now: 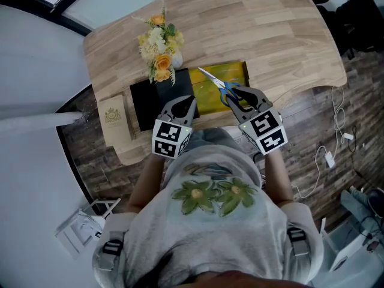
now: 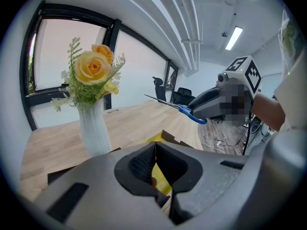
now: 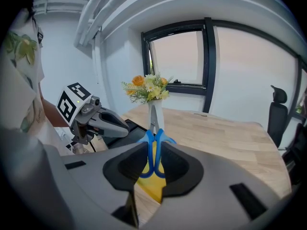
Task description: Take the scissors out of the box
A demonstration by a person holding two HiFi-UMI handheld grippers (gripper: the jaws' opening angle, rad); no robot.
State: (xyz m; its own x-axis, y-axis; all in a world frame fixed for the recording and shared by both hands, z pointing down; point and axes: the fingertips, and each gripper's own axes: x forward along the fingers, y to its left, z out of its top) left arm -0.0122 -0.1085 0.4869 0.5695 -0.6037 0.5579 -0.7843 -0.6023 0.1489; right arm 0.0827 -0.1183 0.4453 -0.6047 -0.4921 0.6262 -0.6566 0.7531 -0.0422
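Gripping blue-handled steel scissors [image 1: 217, 83] [image 3: 154, 147] [image 2: 186, 109] by the handle loops in the right gripper [image 1: 237, 95] [image 3: 153, 161], with both dark pads pressing on the loops from either side. Holding them in the air above the open cardboard box with the yellow lining [image 1: 235, 72], clear of it, with the blades closed and pointing away from the person toward the white ribbed vase of yellow and orange flowers [image 1: 159, 48] [image 2: 94, 123] [image 3: 151, 96]. Keeping the left gripper [image 1: 183, 104] [image 2: 154, 166] low over the near side of the box, where the flat black flap [image 1: 149, 104] meets the yellow lining, with its jaws meeting at the tips and gripping nothing. Working on a pale wooden table [image 1: 264, 29], with a small tan carton [image 1: 114, 119] lying just left of the black flap, near the table's edge.
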